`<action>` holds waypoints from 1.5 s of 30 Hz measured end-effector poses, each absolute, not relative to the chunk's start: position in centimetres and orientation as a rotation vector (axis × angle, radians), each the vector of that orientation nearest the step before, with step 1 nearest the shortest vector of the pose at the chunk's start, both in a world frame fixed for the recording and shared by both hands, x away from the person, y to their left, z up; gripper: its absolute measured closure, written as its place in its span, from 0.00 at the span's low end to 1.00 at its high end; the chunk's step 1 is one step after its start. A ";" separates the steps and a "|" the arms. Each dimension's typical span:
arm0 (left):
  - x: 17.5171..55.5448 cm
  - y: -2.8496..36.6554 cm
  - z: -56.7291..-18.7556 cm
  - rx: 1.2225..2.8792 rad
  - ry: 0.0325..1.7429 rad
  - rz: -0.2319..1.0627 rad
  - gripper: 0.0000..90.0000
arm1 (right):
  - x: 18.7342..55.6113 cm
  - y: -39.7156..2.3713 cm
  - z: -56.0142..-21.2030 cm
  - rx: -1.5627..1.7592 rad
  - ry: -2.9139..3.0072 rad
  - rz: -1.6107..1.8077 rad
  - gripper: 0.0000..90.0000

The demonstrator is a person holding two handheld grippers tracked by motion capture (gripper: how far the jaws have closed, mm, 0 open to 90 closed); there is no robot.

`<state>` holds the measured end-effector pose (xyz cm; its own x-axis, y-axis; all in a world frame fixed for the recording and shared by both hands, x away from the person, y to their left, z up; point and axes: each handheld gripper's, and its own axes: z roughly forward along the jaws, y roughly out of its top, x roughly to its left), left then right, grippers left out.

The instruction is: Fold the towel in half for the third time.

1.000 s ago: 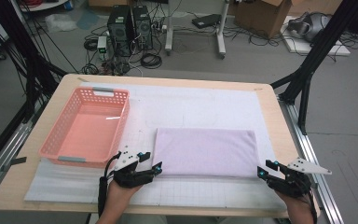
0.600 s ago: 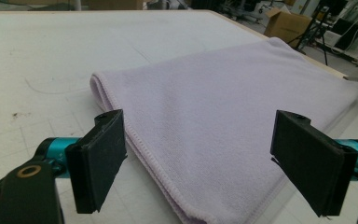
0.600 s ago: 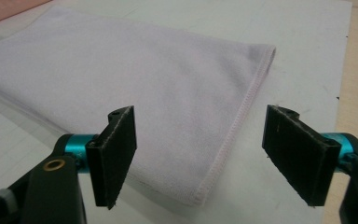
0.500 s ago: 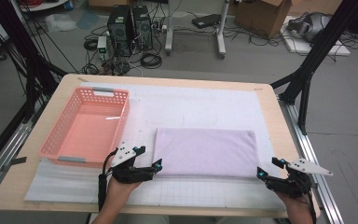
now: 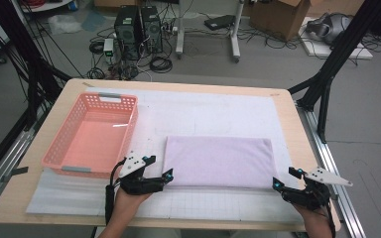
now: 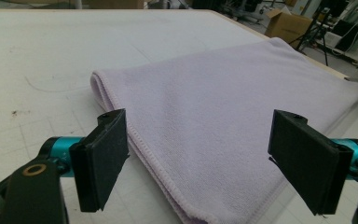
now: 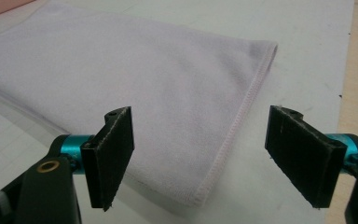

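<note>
Both claws, our left gripper [image 5: 161, 175] and right gripper [image 5: 284, 182], gape wide at the towel's [image 5: 217, 161] near corners, jaws having just been opening, with nothing pinched between them. We have the towel folded flat on the mat [image 5: 203, 114], right of the basket [image 5: 90, 136]. We judge one fold done (further folds may remain). Our basket holds nothing, so stowing the towel there seems left.
</note>
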<state>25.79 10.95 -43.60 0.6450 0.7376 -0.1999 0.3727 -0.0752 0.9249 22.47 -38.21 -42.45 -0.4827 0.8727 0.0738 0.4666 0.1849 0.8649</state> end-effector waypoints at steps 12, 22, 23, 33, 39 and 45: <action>26.0 10.9 -43.9 1.717 0.943 0.344 0.29 | 22.5 -38.1 -42.5 1.254 2.028 1.231 0.25; 25.6 10.5 -44.2 1.753 0.990 0.351 0.28 | 22.9 -37.6 -42.7 1.239 2.062 1.228 0.25; 25.7 10.5 -44.3 1.763 0.991 0.343 0.29 | 22.9 -37.5 -42.7 1.240 2.066 1.229 0.25; 26.0 10.4 -44.9 1.812 1.070 0.274 0.39 | 23.2 -36.9 -42.8 1.230 2.083 1.232 0.25; 26.1 10.1 -45.3 1.851 1.105 0.255 0.43 | 23.5 -36.3 -42.8 1.214 2.095 1.238 0.25; 25.9 9.9 -45.3 1.882 1.105 0.274 0.48 | 23.9 -35.7 -42.8 1.194 2.120 1.240 0.25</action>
